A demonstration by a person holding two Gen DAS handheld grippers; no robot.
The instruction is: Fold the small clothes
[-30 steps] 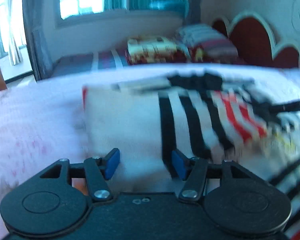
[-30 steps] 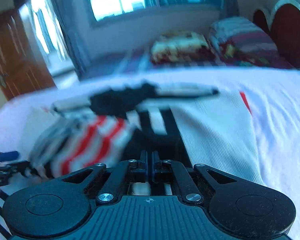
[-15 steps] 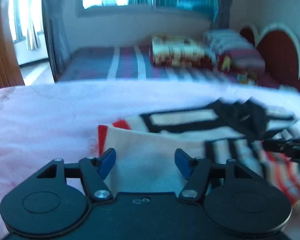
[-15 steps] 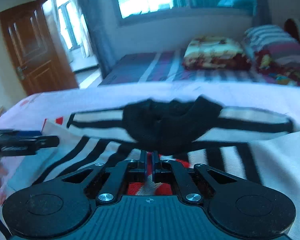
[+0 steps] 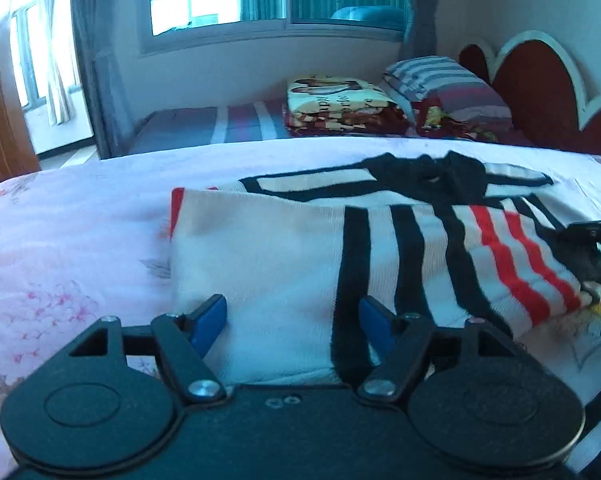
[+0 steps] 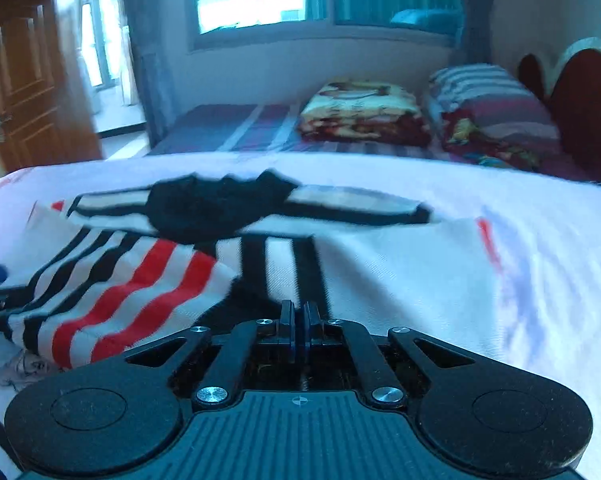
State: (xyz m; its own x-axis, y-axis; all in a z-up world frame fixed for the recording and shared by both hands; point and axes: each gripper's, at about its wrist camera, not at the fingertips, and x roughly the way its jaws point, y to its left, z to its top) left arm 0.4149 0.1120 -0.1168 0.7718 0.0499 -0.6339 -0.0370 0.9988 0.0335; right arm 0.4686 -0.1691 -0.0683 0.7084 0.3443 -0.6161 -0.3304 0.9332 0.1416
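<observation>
Left gripper [image 5: 292, 314] opening, pads clear of the striped garment [image 5: 284, 256] to release its laid fold; right gripper [image 6: 299, 322] pinched on the cloth, seemingly anchoring it on the bed [image 5: 80, 216].

Two wrist cameras, low over the bed, both facing the window wall.
Both share the striped white knitted garment [image 5: 284, 248] [image 6: 400, 276], seen close.
</observation>
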